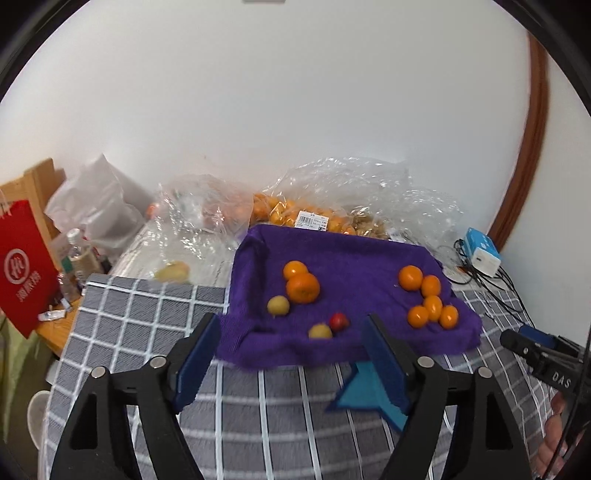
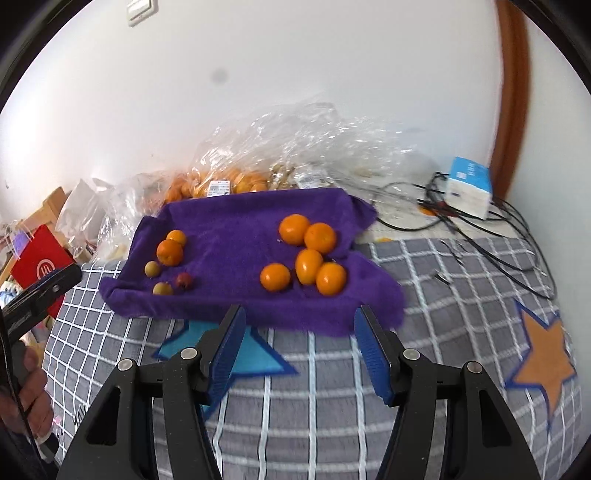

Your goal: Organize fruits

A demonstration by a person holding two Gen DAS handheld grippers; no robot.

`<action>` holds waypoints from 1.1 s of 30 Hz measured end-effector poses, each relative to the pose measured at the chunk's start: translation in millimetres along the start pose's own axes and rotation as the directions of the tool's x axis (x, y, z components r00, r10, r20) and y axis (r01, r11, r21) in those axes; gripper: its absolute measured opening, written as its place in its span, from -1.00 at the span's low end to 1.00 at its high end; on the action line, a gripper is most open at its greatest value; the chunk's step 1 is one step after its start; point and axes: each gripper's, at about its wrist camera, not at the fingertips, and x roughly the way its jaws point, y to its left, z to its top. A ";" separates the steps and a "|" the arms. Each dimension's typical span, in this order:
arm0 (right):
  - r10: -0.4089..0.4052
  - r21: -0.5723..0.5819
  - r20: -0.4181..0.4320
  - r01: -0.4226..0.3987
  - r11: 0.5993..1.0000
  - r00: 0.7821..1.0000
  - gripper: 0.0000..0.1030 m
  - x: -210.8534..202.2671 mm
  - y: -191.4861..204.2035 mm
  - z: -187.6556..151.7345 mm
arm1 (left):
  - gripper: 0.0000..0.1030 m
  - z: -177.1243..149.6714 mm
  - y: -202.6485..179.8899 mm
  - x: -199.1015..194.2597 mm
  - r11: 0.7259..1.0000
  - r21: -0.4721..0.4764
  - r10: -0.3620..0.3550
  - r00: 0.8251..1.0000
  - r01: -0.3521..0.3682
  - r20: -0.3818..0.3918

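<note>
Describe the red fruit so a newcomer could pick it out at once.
Find the purple towel spread on the checked cloth. Near its front edge, left of centre, the red fruit lies beside a yellow-green fruit. It is the only red one; the rest are orange or yellow-green.

Grey checked cloth point(image 1: 147, 314) covers the surface, with a blue star patch point(image 2: 255, 354) and an orange star patch point(image 2: 543, 358) sewn on. Clear plastic bags point(image 1: 351, 188) crumpled at 12 o'clock against the white wall point(image 1: 277, 92). Blue-and-white box point(image 1: 482, 251) at 2 o'clock, black cables point(image 2: 480, 225) tangled beside it. Red paper bag point(image 1: 26, 266) at 9 o'clock, a plastic bottle point(image 1: 75, 243) just beside it. Brown door frame point(image 1: 532, 147) at 3 o'clock. Wall switch point(image 2: 140, 11) at 11 o'clock in the right wrist view.
</note>
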 end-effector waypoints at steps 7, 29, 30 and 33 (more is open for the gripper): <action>-0.046 -0.015 0.092 0.048 0.999 0.995 0.76 -57.8 -6.3 -33.0 | 0.61 -22.2 -15.8 -49.6 1.000 0.023 0.004 0.999 -0.005 0.036; -0.118 0.010 0.178 0.118 0.993 0.977 0.94 -122.2 -19.3 -72.2 | 0.91 -44.5 -49.6 -118.1 0.996 0.058 0.056 0.990 -0.064 0.132; -0.119 0.010 0.177 0.119 0.993 0.977 0.94 -122.8 -19.4 -72.3 | 0.91 -44.7 -49.4 -118.2 0.996 0.056 0.055 0.990 -0.063 0.131; -0.118 0.013 0.182 0.117 0.993 0.976 0.94 -125.0 -19.7 -73.0 | 0.91 -45.5 -50.0 -117.8 0.996 0.060 0.057 0.990 -0.066 0.129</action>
